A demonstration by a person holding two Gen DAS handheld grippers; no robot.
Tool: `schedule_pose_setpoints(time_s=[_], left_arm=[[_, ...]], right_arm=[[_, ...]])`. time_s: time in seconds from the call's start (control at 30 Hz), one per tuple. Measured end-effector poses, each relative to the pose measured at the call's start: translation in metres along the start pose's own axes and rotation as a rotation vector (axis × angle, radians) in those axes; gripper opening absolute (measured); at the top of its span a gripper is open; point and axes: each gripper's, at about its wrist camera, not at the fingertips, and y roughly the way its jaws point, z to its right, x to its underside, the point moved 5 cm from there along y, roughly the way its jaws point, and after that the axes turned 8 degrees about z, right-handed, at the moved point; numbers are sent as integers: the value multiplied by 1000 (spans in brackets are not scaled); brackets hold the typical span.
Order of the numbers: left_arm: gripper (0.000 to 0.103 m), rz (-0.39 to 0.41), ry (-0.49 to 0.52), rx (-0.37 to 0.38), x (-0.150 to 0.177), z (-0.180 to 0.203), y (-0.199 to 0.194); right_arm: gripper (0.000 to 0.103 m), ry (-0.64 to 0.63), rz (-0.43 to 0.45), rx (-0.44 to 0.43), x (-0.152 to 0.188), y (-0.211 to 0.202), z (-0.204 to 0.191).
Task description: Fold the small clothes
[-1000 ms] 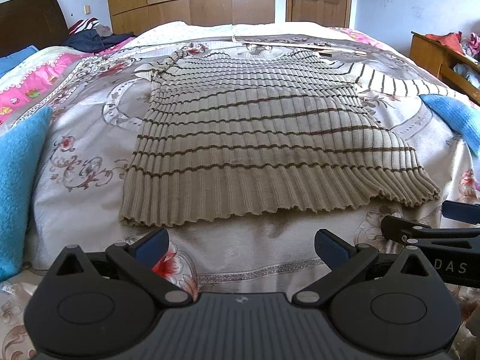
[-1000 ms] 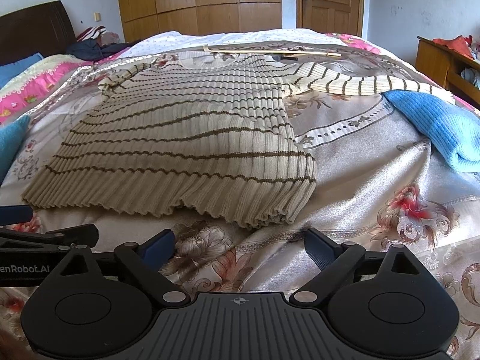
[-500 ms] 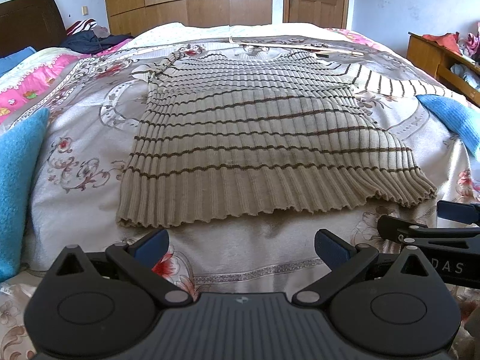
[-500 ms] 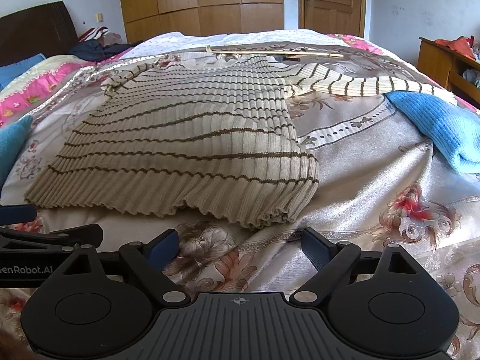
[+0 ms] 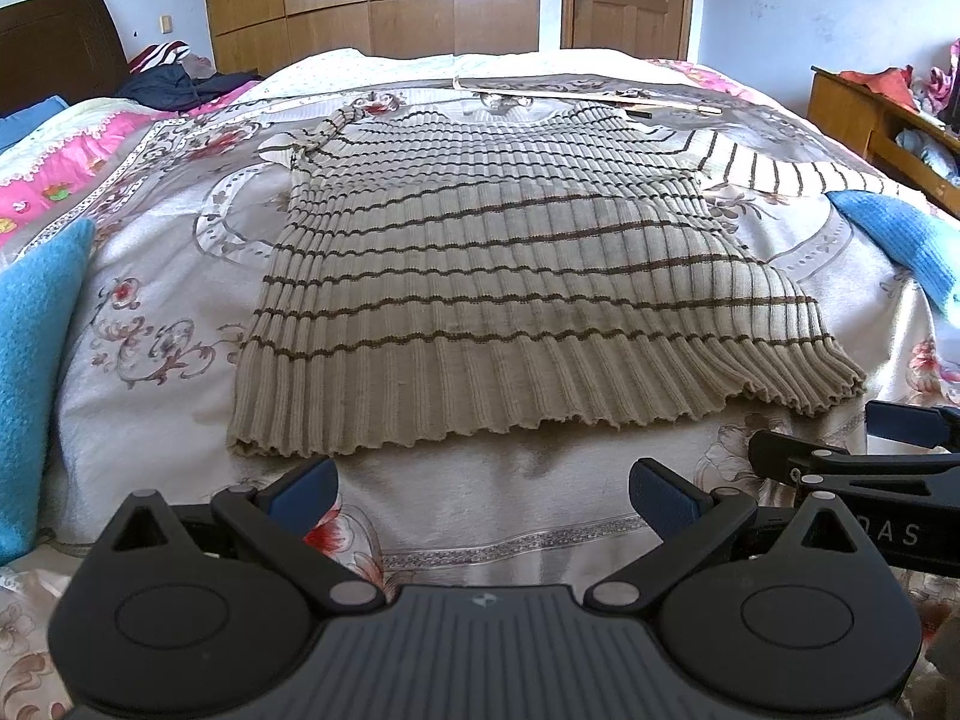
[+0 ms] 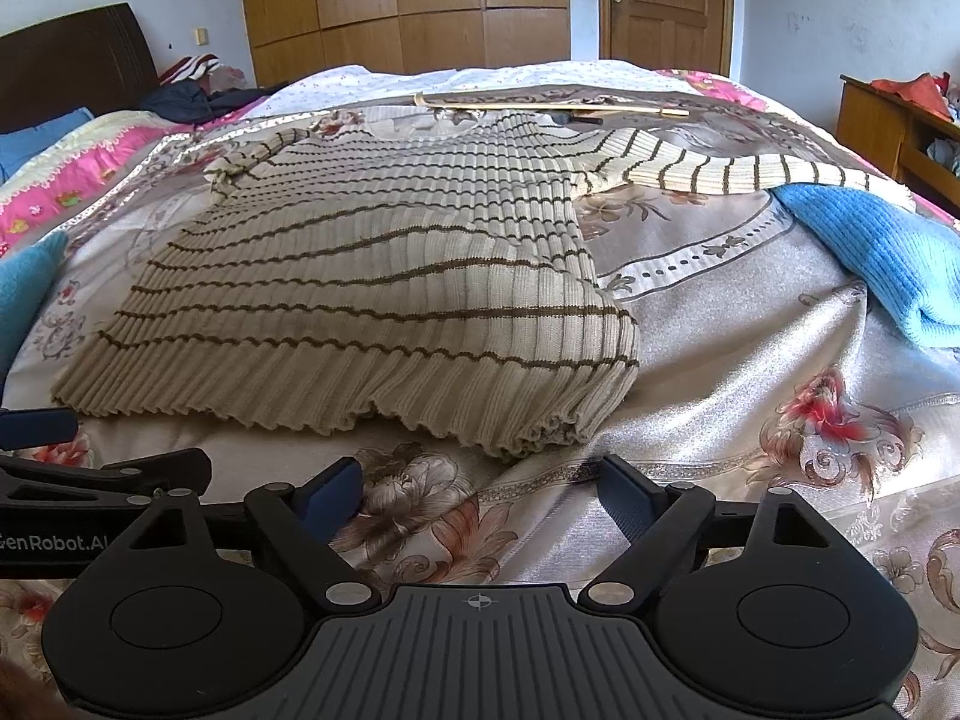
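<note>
A beige ribbed sweater with thin brown stripes (image 5: pixel 510 282) lies flat on the bed, hem toward me; it also shows in the right wrist view (image 6: pixel 372 294). Its right sleeve (image 6: pixel 720 171) stretches out to the right, and its left sleeve (image 5: pixel 312 141) is bunched at the far left shoulder. My left gripper (image 5: pixel 483 489) is open and empty, just short of the hem near its left half. My right gripper (image 6: pixel 480 492) is open and empty, just short of the hem's right corner. Each gripper shows at the edge of the other's view.
A blue knit garment (image 6: pixel 870 252) lies to the right of the sweater, another blue one (image 5: pixel 36 348) at the left. A thin wooden stick (image 6: pixel 552 105) lies beyond the collar. A wooden cabinet (image 5: pixel 870 114) stands at the right, dark clothes (image 5: pixel 180 84) lie at the far left.
Both grippers have eased slightly nearer the hem and a little higher. The sweater has not moved and both stay open.
</note>
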Motion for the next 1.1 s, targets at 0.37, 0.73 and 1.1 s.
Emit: schedule_pose_setpoints(time_s=[0.37, 0.73, 1.1], left_arm=[[103, 30, 3, 22, -4, 4, -3], [103, 55, 2, 49, -9, 8, -3], [103, 43, 7, 45, -7, 9, 1]], right_arm=[[75, 106, 9, 3, -8, -6, 21], [51, 304, -35, 53, -19, 9, 70], [21, 312, -58, 26, -25, 13, 72]])
